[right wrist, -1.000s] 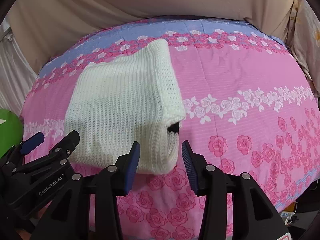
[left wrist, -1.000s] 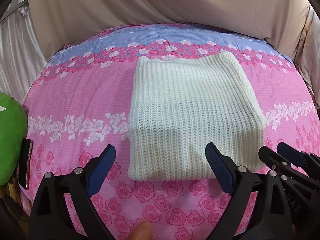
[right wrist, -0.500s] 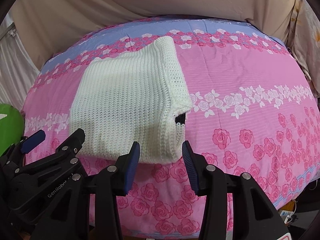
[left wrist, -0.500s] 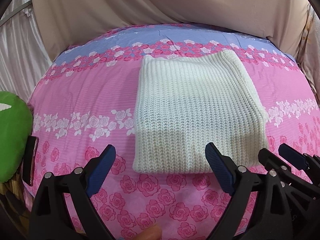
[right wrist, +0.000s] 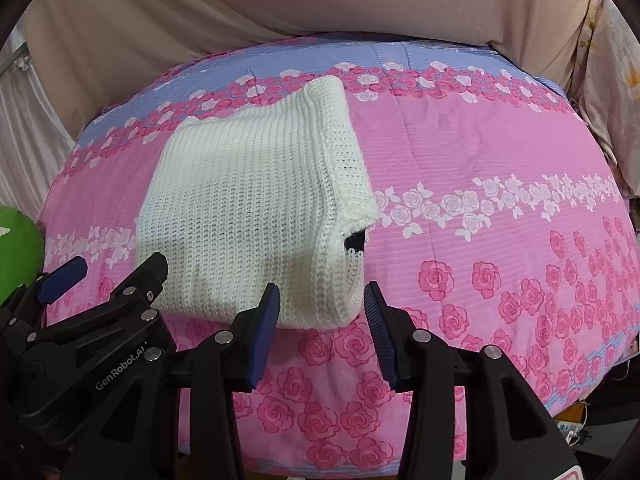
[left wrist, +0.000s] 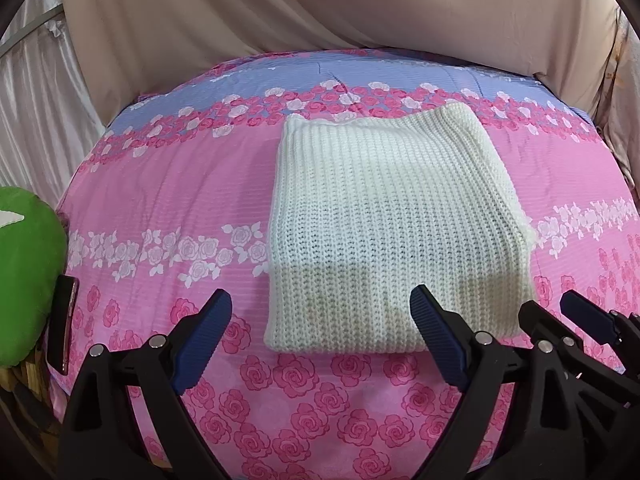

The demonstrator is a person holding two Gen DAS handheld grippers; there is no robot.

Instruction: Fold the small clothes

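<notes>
- Plainly, I read "GenRobot.AI" in white letters on the black left gripper (right wrist: 64, 284); I find no other legible writing.
- I count one folded cream knitted garment (left wrist: 392, 232), lying flat on the pink rose-print bedsheet (left wrist: 168, 184).
- Both grippers hover near its front edge: left jaws spread wide, right gripper (right wrist: 320, 326) jaws parted, both holding nothing.
- One green cushion (left wrist: 24, 276) sits at the left.

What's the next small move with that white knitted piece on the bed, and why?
Probably draw both away. The white knitted piece already lies as a flat folded rectangle on the floral bedcover, and the left hand-held gripper and right hand-held gripper are open, holding nothing.
</notes>
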